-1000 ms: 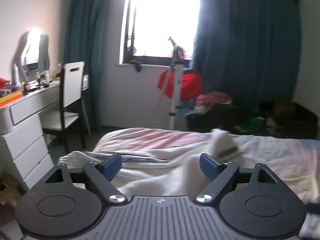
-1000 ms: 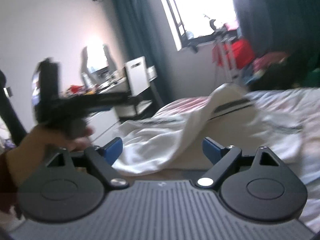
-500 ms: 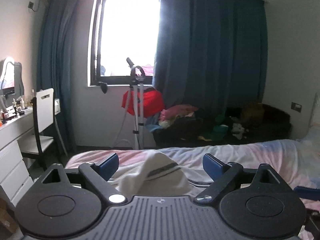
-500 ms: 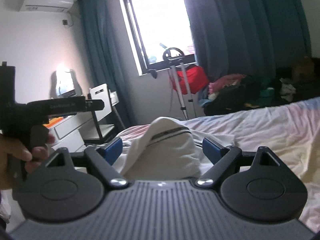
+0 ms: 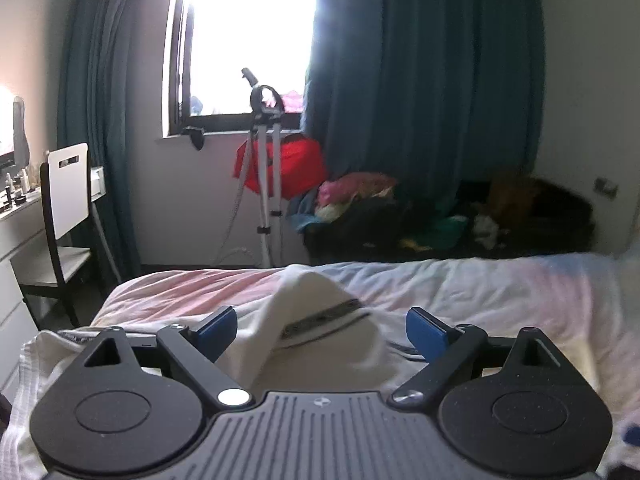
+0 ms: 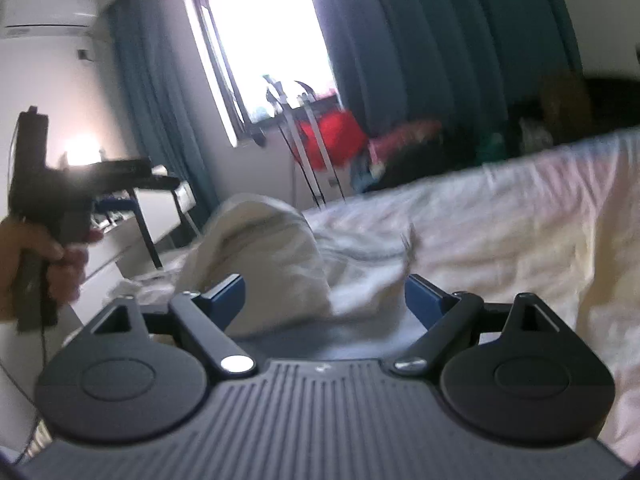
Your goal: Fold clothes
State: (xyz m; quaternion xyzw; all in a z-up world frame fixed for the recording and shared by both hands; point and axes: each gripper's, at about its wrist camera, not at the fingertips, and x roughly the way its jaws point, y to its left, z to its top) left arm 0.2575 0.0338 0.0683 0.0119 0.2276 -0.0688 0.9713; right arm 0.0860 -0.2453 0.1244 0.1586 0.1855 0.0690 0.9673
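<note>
A crumpled white garment with a dark stripe (image 5: 316,320) lies heaped on the bed with pale pink and cream sheets (image 5: 500,292). The left tool (image 5: 320,330), whose jaws have just been opening, and the right tool (image 6: 324,294) are both spread wide, pinching nothing.
</note>
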